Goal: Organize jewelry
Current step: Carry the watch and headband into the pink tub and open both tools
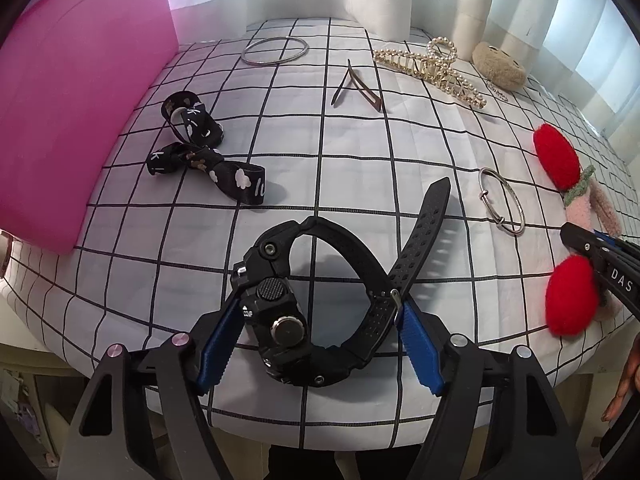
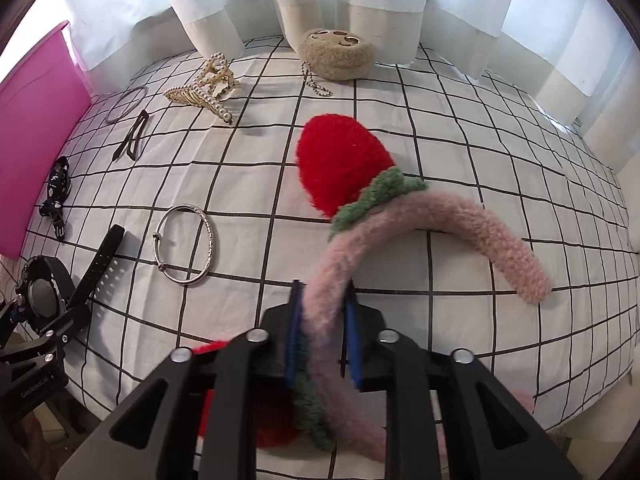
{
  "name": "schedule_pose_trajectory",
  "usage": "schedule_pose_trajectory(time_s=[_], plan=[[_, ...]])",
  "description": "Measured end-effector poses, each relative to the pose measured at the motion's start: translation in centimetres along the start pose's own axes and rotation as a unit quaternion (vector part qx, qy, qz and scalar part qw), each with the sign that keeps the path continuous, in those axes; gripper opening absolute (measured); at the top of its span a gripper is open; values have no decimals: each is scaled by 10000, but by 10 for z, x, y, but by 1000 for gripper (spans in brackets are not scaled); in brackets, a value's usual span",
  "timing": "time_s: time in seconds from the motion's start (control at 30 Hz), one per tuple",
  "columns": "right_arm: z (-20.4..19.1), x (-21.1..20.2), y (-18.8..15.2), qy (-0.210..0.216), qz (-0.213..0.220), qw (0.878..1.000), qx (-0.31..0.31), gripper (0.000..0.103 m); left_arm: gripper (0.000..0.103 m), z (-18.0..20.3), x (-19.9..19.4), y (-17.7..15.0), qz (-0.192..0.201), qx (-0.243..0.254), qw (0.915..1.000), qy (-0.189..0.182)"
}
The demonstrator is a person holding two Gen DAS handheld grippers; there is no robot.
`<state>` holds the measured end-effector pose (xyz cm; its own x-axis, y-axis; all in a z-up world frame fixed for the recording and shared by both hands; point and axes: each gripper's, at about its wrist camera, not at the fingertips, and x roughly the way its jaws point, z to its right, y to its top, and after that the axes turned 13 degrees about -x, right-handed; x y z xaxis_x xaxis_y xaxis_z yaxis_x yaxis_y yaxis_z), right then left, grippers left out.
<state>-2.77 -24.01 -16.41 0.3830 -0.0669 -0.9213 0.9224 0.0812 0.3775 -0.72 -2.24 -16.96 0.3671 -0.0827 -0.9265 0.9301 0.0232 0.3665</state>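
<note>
Left gripper low over table edge, blue pads spread wide, touching either side of black watch. Right gripper pinched tight around pink fuzzy headband, fingers level, pointing forward.

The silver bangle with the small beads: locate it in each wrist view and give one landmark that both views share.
Left wrist view: the silver bangle lies right of centre on the checked cloth, just past the watch strap's tip.
Right wrist view: the silver bangle lies left of centre, right of the black watch.
Shared landmark: the pearl hair claw near the curtain.
</note>
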Motion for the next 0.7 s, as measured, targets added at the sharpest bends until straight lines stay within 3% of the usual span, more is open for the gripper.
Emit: schedule_pose_trajectory(time_s=[0.3,0.7], plan=[[5,-17,-7,387,271,9988,131,10,69,-13,-8,6,-164,-234,9994,-216],[1,-66,16,692,724,9949,108,10,69,-14,-67,29,617,-150,9972,-392]])
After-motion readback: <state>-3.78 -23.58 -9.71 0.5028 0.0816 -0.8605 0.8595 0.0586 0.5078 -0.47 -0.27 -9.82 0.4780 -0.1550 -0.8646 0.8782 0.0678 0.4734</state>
